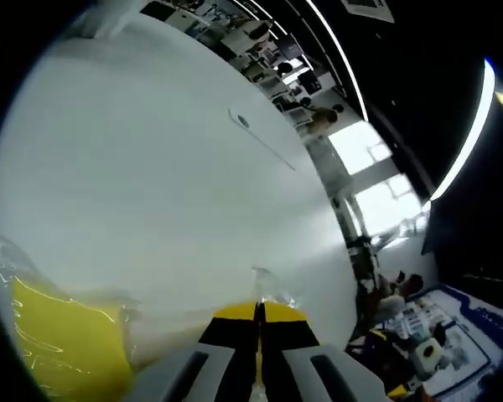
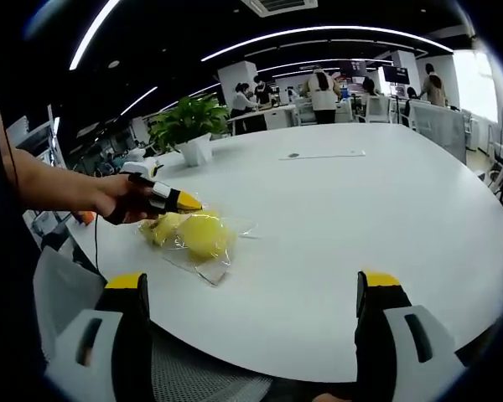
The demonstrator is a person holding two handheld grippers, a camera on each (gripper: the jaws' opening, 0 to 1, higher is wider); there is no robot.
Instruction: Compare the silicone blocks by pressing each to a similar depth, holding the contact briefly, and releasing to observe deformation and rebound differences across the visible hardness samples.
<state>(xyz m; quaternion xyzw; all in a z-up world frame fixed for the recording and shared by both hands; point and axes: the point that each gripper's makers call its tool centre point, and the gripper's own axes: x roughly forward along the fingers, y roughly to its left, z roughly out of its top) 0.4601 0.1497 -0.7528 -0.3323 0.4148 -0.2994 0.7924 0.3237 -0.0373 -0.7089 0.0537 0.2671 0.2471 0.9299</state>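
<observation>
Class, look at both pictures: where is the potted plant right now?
In the right gripper view, the potted plant stands at the white table's far left edge, beyond the bagged yellow blocks and the left tool.

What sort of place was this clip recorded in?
Most likely an open-plan office. A large white table holds the bagged yellow blocks, a potted plant stands at its far side, and behind it are desks with people under long ceiling light strips.
</observation>
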